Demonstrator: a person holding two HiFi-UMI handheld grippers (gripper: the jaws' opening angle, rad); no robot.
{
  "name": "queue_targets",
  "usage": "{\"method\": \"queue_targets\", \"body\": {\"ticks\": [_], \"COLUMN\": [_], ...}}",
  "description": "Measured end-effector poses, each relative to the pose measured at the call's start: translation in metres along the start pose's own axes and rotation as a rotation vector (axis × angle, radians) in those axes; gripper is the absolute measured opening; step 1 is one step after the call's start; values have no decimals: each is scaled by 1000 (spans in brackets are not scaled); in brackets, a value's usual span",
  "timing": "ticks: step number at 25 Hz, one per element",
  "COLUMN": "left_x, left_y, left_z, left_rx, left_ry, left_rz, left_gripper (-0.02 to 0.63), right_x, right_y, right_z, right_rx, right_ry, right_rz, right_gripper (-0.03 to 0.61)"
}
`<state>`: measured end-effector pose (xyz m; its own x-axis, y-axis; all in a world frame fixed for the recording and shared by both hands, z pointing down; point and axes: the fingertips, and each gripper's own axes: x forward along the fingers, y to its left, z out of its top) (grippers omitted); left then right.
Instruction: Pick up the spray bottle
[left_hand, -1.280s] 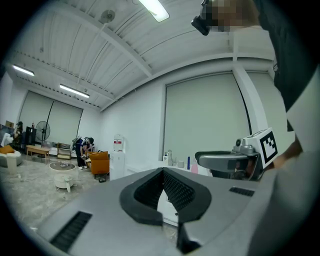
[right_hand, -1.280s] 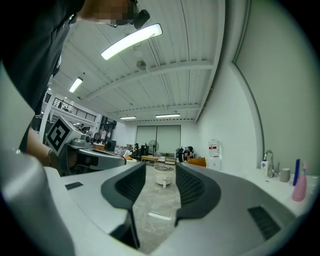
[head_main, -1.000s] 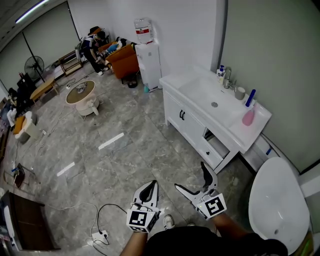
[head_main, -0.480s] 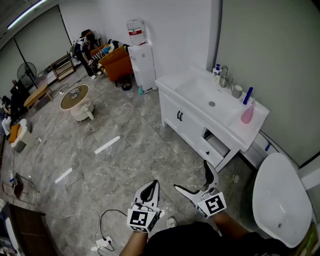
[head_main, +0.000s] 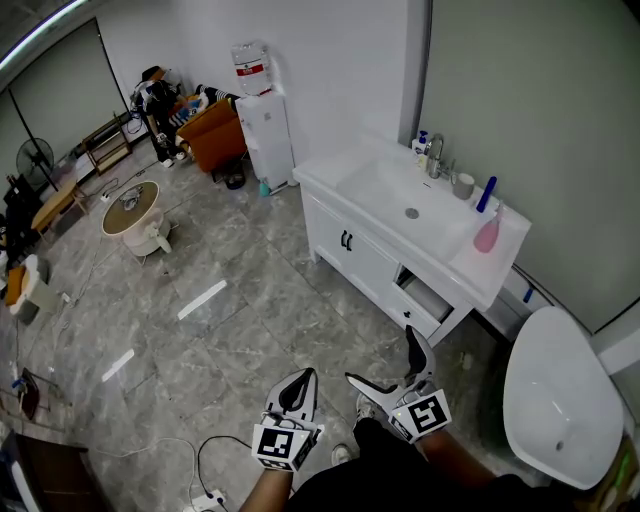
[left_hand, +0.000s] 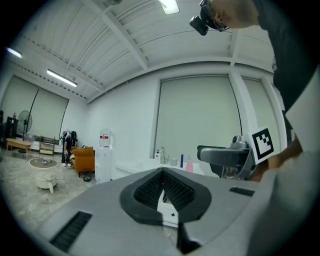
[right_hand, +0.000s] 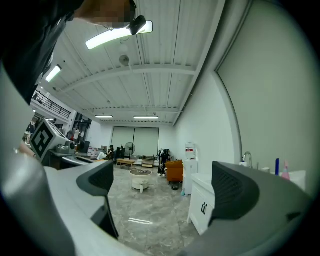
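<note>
i can barely read the bottle (pink, at the end of the vanity). left gripper closed on nothing, right gripper spread wide, empty; vanity sits further left than before.

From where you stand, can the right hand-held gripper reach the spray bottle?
Probably not yet: the open right hand-held gripper is far short of the pink spray bottle; only floor lies between.

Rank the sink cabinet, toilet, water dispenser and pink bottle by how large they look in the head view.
1. sink cabinet
2. toilet, which sits nearer the camera, so its look is inflated
3. water dispenser
4. pink bottle
</note>
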<state>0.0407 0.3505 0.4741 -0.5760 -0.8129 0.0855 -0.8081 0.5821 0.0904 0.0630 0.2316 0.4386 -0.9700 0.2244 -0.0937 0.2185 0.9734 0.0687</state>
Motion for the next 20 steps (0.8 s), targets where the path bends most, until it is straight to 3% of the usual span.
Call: {"method": "queue_targets", "body": {"ticks": [20], "left_x": [200], "left_y": [23], "left_z": [25], "left_rx": [36], "left_ry": [20], "left_rz": [-54], "left_gripper": [-3], "right_x": [96], "right_y": [-171], "right_z": [-32], "right_rx": [-10], "right_ry": [31], "right_rz": [-38], "right_gripper": [586]}}
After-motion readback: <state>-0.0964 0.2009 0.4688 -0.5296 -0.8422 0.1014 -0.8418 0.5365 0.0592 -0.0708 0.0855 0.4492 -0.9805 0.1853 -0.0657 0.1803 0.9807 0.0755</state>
